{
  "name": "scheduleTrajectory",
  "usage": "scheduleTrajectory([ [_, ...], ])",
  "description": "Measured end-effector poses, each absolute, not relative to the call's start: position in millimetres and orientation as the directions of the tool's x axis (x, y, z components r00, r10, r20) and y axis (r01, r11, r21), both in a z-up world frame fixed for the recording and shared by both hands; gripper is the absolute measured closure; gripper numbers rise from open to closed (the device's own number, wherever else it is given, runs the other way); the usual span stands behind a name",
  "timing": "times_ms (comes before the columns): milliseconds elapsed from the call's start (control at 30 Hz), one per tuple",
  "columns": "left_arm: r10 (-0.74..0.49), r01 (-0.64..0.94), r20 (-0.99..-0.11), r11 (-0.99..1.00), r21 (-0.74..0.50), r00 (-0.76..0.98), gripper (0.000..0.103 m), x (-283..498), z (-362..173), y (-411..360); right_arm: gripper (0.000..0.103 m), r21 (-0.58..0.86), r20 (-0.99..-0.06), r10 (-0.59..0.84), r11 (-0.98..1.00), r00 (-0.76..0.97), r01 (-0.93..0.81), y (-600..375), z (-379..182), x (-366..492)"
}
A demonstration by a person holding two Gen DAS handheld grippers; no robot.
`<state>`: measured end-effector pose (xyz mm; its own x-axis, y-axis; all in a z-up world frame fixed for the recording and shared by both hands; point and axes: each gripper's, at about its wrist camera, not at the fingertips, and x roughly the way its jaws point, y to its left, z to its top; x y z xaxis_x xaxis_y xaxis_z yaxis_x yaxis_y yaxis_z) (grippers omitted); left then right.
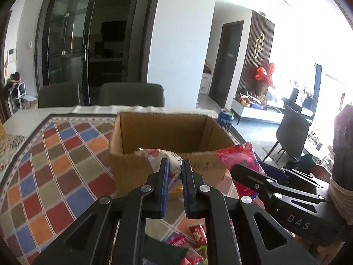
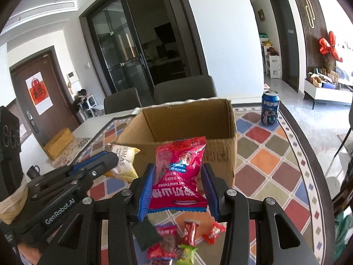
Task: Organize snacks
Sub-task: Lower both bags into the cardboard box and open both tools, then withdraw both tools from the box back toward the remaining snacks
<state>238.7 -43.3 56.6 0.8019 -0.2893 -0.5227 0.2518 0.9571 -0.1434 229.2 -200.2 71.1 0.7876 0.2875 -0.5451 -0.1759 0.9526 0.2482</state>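
Note:
An open cardboard box (image 1: 167, 132) (image 2: 187, 119) stands on the checked tablecloth just ahead of both grippers. My left gripper (image 1: 175, 162) is shut on a white and yellow snack bag (image 1: 171, 161), which in the right wrist view shows as a pale bag (image 2: 124, 163) sticking out past the left gripper's fingers (image 2: 97, 163). My right gripper (image 2: 179, 172) is shut on a red hawthorn snack bag (image 2: 179, 172), held upright before the box's near wall; the same bag (image 1: 239, 158) shows at the right in the left wrist view. Both bags hang above the table.
Several small wrapped snacks (image 2: 189, 236) (image 1: 194, 238) and a dark green packet (image 2: 147, 234) lie on the tablecloth (image 1: 55, 165) below the grippers. A blue Pepsi can (image 2: 270, 107) (image 1: 225, 119) stands right of the box. Grey chairs (image 1: 132, 93) line the far table edge.

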Motion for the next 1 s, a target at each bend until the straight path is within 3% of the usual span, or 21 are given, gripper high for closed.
scheduleTrajectory([
  [300,-0.260,0.239,-0.496,0.965,-0.108,0.829,0.090,270,73,-40,0.059,0.226,-0.523,0.284,0.955,0.803,-0.191,-198,88,266],
  [767,-0.217,0.206,-0.534,0.975,-0.082,0.817,0.090,330,63,-42,0.059,0.196,-0.562,0.262,0.964,0.785,-0.182,-194,83,326],
  [867,-0.200,0.195,-0.545,0.978,-0.069,0.814,0.086,339,62,-42,0.059,0.193,-0.566,0.265,0.963,0.781,-0.186,-194,80,335],
  [933,-0.186,0.182,-0.541,0.981,-0.062,0.820,0.072,337,61,-41,0.052,0.177,-0.567,0.254,0.967,0.783,-0.185,-193,79,339],
  [1000,-0.183,0.179,-0.536,0.982,-0.060,0.824,0.072,334,61,-38,0.049,0.175,-0.577,0.233,0.971,0.783,-0.160,-194,77,339],
])
